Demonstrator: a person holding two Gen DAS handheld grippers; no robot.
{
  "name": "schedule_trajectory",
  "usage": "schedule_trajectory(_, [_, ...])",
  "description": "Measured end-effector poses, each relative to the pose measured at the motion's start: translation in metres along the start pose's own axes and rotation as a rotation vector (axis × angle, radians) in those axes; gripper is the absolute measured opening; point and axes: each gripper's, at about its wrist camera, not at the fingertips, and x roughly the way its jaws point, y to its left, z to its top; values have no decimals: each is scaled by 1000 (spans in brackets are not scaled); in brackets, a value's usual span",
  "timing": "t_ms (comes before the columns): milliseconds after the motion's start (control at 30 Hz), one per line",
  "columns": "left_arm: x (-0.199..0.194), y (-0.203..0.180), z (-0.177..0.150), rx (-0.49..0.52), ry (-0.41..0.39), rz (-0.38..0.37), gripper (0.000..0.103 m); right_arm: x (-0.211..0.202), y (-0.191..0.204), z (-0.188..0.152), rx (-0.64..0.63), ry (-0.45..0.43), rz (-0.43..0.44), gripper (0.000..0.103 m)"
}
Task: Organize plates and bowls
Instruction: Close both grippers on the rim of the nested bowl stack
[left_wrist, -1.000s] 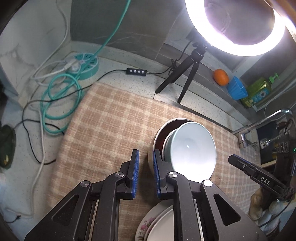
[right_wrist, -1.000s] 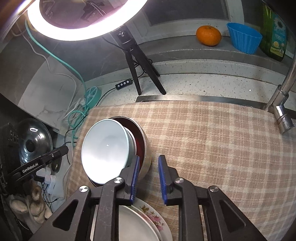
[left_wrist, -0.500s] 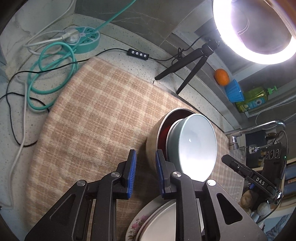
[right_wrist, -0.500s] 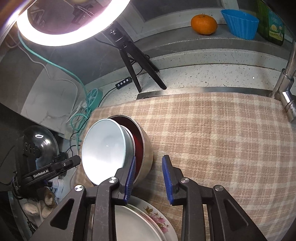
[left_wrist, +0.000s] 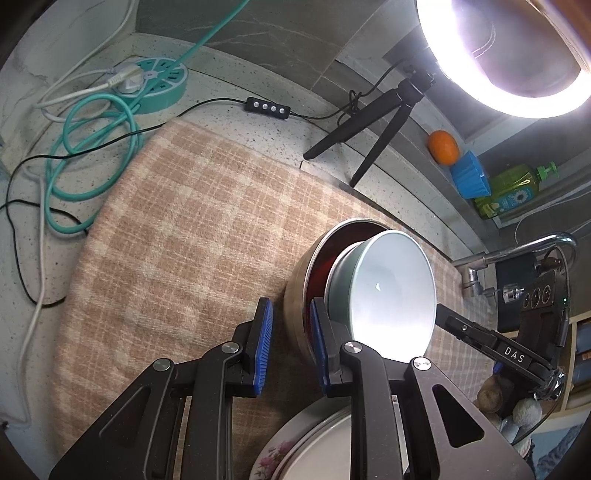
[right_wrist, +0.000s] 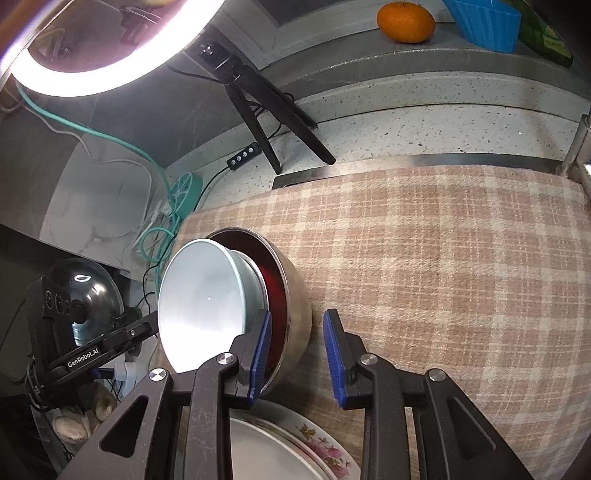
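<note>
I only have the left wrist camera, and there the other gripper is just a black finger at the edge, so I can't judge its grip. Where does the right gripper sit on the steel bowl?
Observer: The right gripper straddles the steel bowl at its wall, one pad inside, one outside.
Operator: Clamped?
Observer: No. Plaid cloth shows between the outer pad and the wall.
Operator: Anything off the cloth that I can't see?
Observer: A glass pot lid, in the dark space past the cloth's left edge in the right wrist view.
</note>
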Motion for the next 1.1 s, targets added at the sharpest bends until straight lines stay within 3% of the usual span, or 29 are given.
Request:
schedule_trajectory(767, [11,-5,2,20,13,20,11,15,4,1,-5,41,-14,10])
schedule_trajectory(1100, [14,-11,2,35,12,34,8,14,6,0,2,41,-30,9])
